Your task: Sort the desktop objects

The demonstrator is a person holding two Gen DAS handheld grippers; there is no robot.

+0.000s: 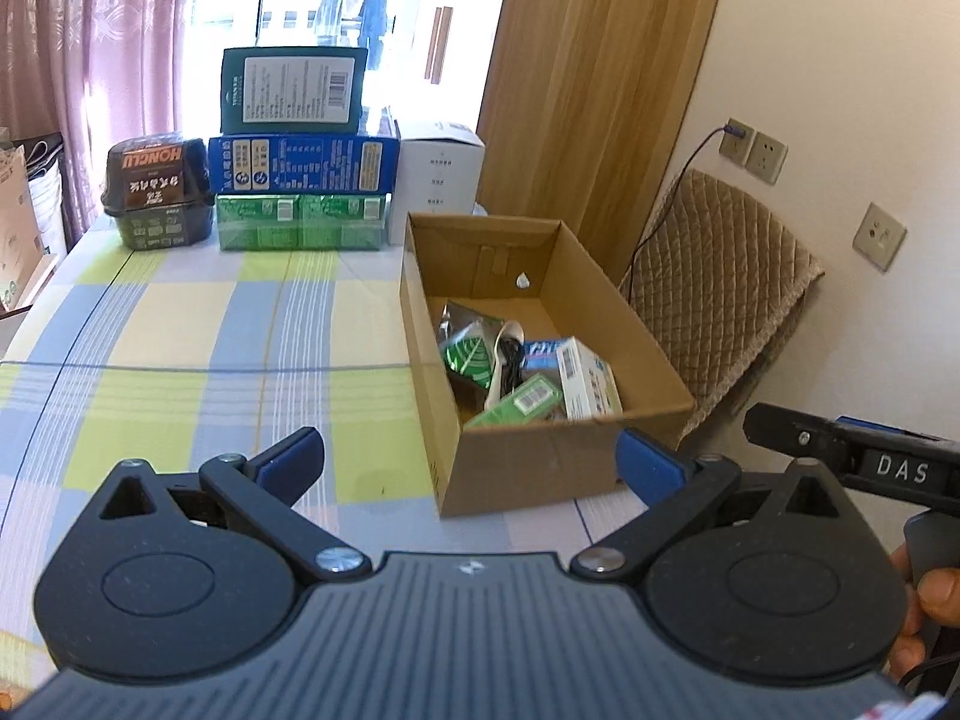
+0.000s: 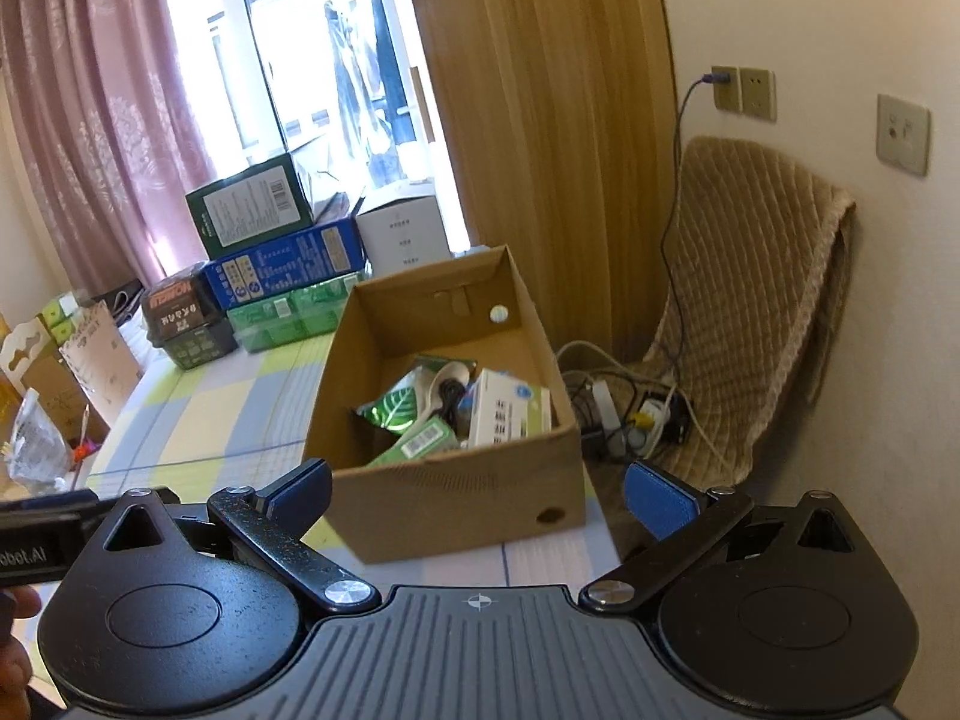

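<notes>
Box (image 1: 528, 468) sits at the table's right edge, dead ahead of both grippers, long axis running away from them. Inside, piled at the near end: green leaf pouch (image 1: 471, 354), white spoon (image 1: 504, 360), green carton (image 1: 522, 401), white-blue carton (image 1: 591, 381). Far half bare. Left gripper (image 1: 471, 459) and right gripper (image 2: 480, 486) both spread wide, holding nothing, just short of the near wall. Right looks slightly nearer. Checked cloth (image 1: 180, 360) in front shows no loose items; sorting looks about done.

Bare checked tablecloth (image 1: 180, 360) left of cardboard box (image 1: 540, 468); stacked cartons (image 1: 303, 165) along far edge.
</notes>
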